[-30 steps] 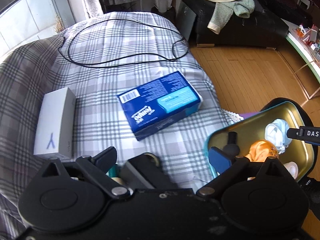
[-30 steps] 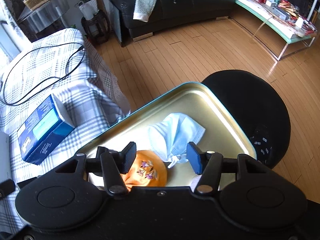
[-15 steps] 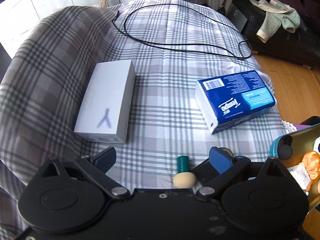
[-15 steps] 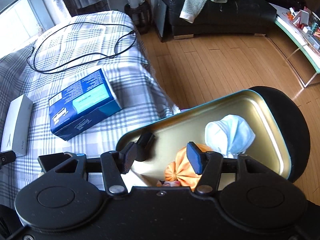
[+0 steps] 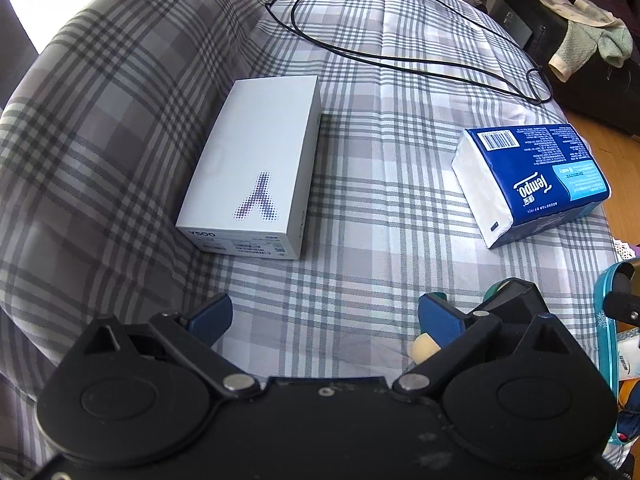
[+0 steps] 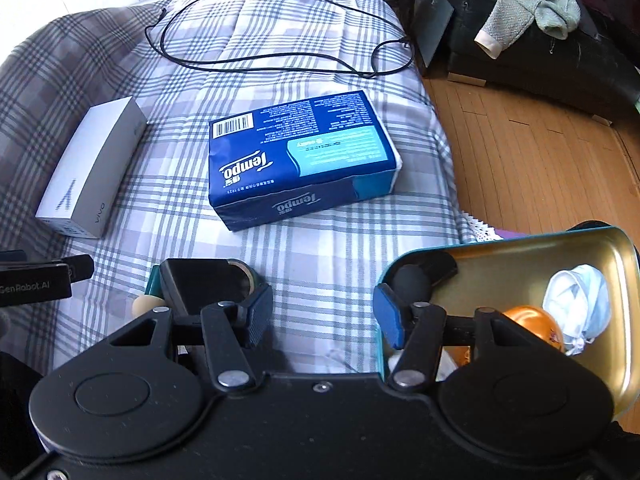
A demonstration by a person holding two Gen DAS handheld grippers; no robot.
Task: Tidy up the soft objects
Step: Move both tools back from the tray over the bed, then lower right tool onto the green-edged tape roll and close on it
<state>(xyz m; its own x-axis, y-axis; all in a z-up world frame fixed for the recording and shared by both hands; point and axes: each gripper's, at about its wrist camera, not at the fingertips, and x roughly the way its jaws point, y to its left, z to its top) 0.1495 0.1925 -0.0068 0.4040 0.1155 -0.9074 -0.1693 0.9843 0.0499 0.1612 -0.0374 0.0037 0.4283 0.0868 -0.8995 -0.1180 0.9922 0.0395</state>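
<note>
A blue Tempo tissue pack (image 6: 300, 156) lies on the plaid bedcover; it also shows in the left wrist view (image 5: 536, 184). A gold tin (image 6: 520, 264) with a teal rim stands at the bed's right edge, holding a pale blue face mask (image 6: 576, 300) and an orange soft item (image 6: 532, 320). My right gripper (image 6: 322, 316) is open and empty, low over the cover between a small black box (image 6: 200, 288) and the tin. My left gripper (image 5: 324, 316) is open and empty over bare cover. A cream-tipped green item (image 5: 424, 348) peeks beside its right finger.
A white phone box (image 5: 256, 168) lies left of the tissue pack, also in the right wrist view (image 6: 88, 168). A black cable (image 6: 280, 60) loops at the far end of the bed. Wood floor (image 6: 540, 168) and a dark sofa with clothes (image 6: 532, 16) lie to the right.
Both grippers have swung left, away from the tin and toward the bed. The tissue pack and white box now sit more centrally in both views. Both stay open.
</note>
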